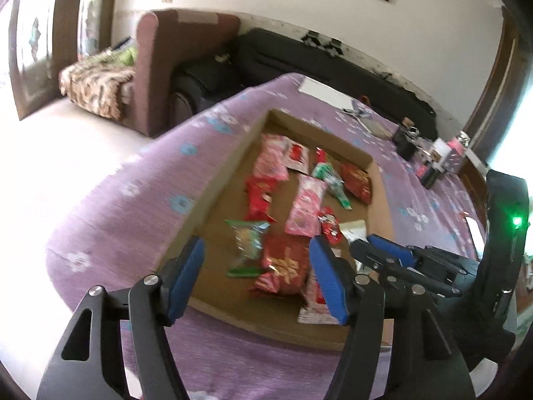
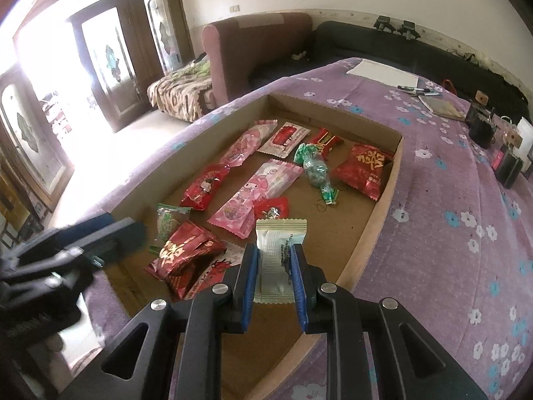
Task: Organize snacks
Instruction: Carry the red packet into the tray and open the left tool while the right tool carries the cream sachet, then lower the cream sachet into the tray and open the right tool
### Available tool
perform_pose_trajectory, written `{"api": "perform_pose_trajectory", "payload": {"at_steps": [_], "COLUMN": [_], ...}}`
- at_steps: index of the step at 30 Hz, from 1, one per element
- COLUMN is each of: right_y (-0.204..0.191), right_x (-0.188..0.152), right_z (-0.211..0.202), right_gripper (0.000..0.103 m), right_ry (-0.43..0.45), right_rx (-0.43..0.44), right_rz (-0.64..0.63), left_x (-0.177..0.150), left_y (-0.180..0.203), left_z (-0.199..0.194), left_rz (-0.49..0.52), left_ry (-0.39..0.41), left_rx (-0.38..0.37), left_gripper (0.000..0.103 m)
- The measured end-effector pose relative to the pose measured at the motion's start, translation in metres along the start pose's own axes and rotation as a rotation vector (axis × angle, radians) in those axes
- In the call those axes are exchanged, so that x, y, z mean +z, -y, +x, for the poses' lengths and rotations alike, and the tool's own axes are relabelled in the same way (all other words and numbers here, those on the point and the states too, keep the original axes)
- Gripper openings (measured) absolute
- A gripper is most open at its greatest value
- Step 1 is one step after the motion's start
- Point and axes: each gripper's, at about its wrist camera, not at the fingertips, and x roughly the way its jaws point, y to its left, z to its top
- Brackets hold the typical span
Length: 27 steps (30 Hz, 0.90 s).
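Right gripper: my jaws pinch the white wafer packet over the cardboard tray's near end, ready to place.
Left gripper: jaws wide, empty above the red packet inside the tray.

Purple flowered cloth; red, pink, green snack packets.

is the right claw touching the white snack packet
Touching. The right wrist view shows the right claw with both blue pads pressed against the sides of the white snack packet.
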Motion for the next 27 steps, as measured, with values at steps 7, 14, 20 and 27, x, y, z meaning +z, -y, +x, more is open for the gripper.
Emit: {"api": "perform_pose_trajectory", "payload": {"at_steps": [7,14,20,27], "right_y": [0.004,0.007,0.013,0.027], "right_x": [0.001,0.001,-0.002,-0.013], "right_z": [0.009,-0.003,-0.018,-0.033], "right_gripper": [0.023,0.028,0.032,0.04], "right_ry": [0.001,0.03,0.058,0.081], "right_rx": [-0.038,-0.036,-0.022,-0.019], "right_rz": [0.007,0.018,0.052,0.111], "left_x": [-0.001,-0.001,-0.003,-0.005], "left_y": [-0.002,0.0,0.004,0.011], "left_z": [-0.001,0.0,0.0,0.001], "left_rz": [0.012,0.015,0.027,0.041], "left_ry": [0.005,-0.008,-0.019,-0.034], "left_rx": [0.028,0.036,0.043,0.052], "left_gripper": [0.065,0.065,0.065,0.065]}}
